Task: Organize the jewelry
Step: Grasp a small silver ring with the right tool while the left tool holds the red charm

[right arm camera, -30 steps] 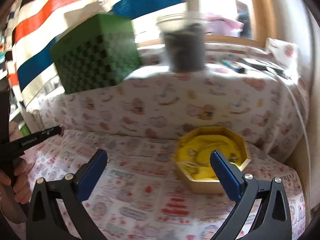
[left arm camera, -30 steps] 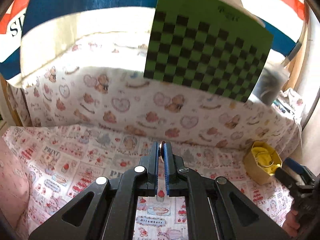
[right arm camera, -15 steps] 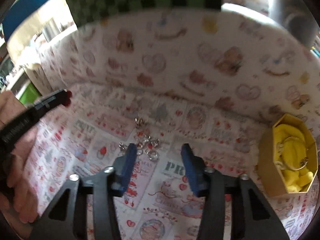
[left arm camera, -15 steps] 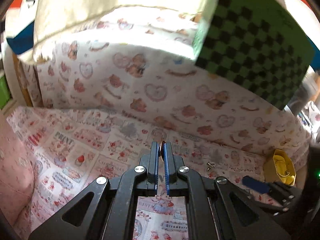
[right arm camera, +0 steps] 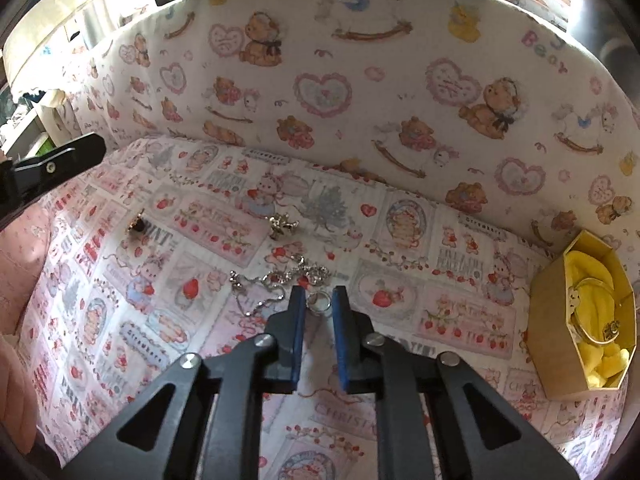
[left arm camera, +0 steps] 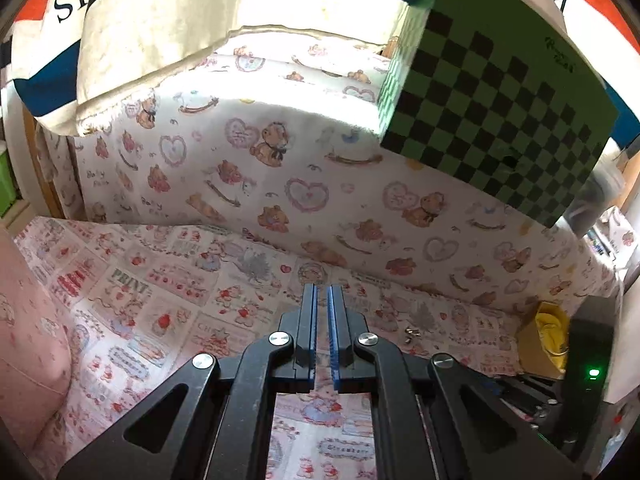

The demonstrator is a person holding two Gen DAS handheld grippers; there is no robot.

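Our right gripper (right arm camera: 319,294) sits low over the strawberry-print cloth (right arm camera: 400,248), its blue-padded jaws narrowed to a small gap on either side of a silver ring (right arm camera: 319,303). The ring lies on the cloth between the fingertips; we cannot tell whether the pads touch it yet. Just beyond the tips a silver chain (right arm camera: 276,280) trails in a loose tangle toward the left. Farther back lies a small sparkly ornament (right arm camera: 282,225), and well off to the left a dark-stoned gold piece (right arm camera: 137,224). At the right edge stands the octagonal box (right arm camera: 552,300) with its yellow lining, a gold bangle (right arm camera: 588,312) resting inside.

Our left gripper (left arm camera: 322,292) hovers above the same cloth, jaws nearly together with only a slim slit between the blue pads, and nothing held in them. From its camera we see the box (left arm camera: 528,340) far to the right. A green checkered box (left arm camera: 500,104) sits up on the teddy-bear fabric ledge (left arm camera: 280,152) behind.
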